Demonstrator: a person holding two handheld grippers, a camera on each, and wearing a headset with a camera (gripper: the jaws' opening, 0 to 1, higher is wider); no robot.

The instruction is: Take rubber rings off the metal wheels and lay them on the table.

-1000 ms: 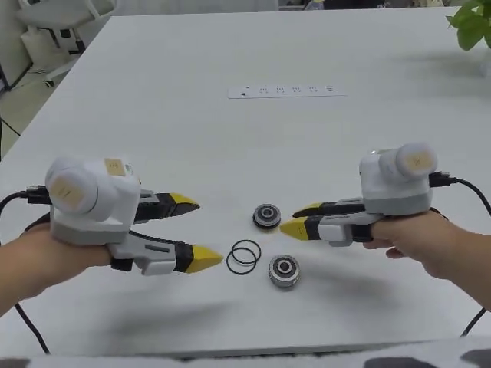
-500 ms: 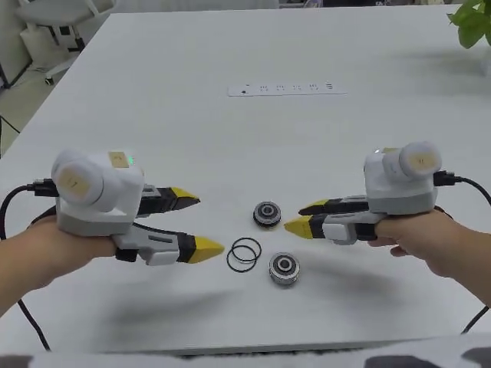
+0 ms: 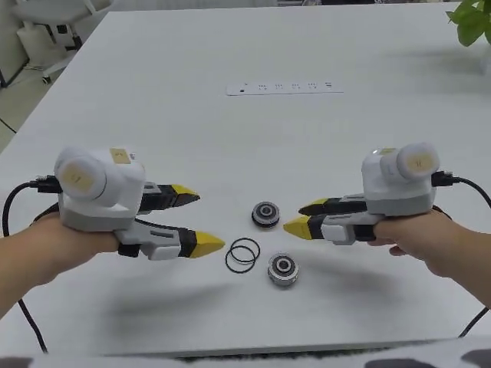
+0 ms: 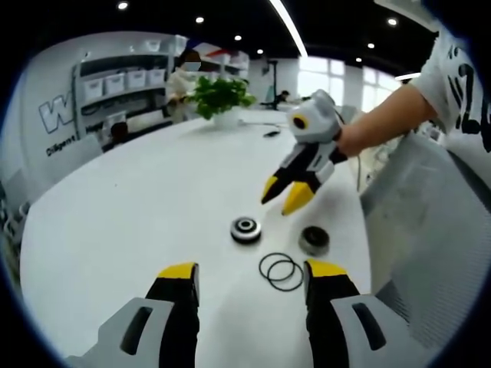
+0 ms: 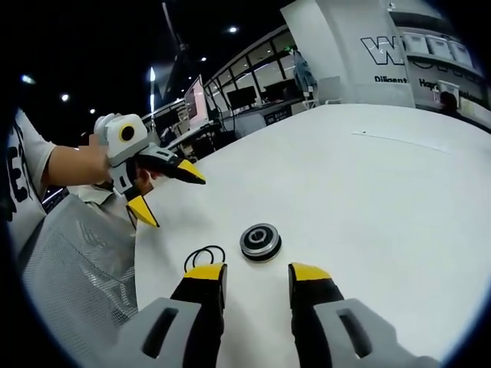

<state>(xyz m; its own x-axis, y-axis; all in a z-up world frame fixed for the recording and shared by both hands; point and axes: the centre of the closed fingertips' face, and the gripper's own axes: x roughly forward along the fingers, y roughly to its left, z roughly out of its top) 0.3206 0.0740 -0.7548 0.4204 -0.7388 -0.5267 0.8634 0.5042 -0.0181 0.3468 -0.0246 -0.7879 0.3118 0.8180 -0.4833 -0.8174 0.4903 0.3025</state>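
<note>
rings: two rubber rings (image 3: 242, 255) lie flat on the counter (image 3: 230, 146), overlapping, between the claws and just beside the near wheel (image 3: 282, 269).
wheels: near wheel's rim looks bare metal. Far wheel (image 3: 265, 215) has a dark rim, can't tell if that's rubber left on it.
left claw: left claw (image 3: 198, 221) has jaws wide apart, nothing in them, tips aimed at the rings.
right claw: right claw (image 3: 301, 217) has jaws parted a little, empty, tips near the far wheel, not touching.
step (my read): check the far wheel; if a ring's on it, strip it.
how: pin the wheel at the hub w/ one claw, hook the ring's edge w/ one tip of the other, peel sideways. Don't yank up or the wheel rolls. Lay the ring clear of the other two.
pose: both your hands low, claws pointing inward at each other, just above the counter.
</note>
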